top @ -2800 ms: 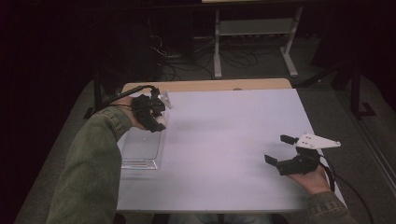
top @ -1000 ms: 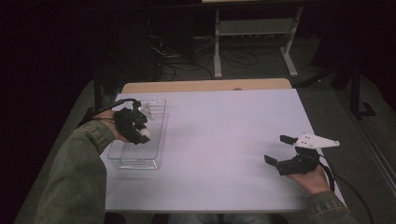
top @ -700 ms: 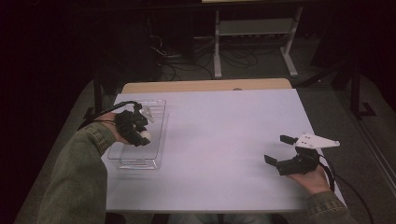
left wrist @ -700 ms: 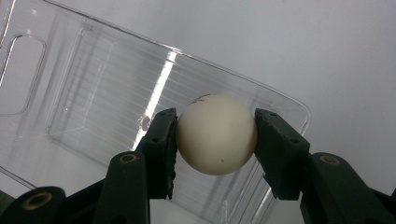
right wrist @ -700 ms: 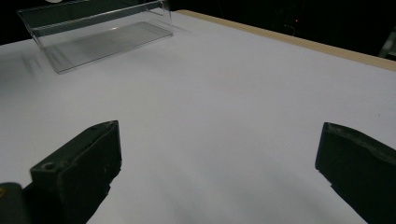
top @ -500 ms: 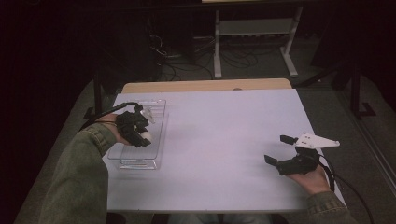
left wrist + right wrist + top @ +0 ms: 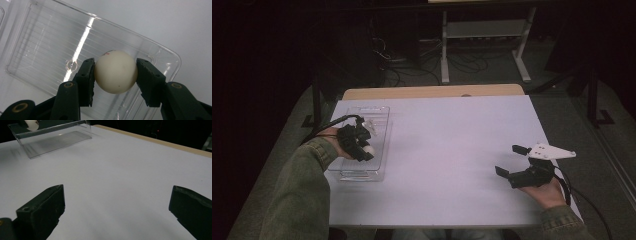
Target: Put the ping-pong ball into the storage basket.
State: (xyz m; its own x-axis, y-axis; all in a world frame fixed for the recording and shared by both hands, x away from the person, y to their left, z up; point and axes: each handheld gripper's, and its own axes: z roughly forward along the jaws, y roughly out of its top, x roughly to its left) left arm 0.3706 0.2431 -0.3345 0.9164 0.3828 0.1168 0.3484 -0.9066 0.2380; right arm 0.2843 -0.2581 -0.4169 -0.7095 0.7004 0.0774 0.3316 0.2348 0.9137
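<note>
The left tongs are clamping a white ball between their two jaws and holding it directly over the clear plastic tray lying at the left side of the counter. The ball is sitting squarely above the tray's ribbed floor, so a drop looks likely to land inside. The tray's long axis is running away from the person. The right tongs are resting wide apart on the far right, well away from the tray, gripping nothing. How high the ball is hanging above the tray floor is hard to judge, and the tray's clear walls are blurring into the counter.
</note>
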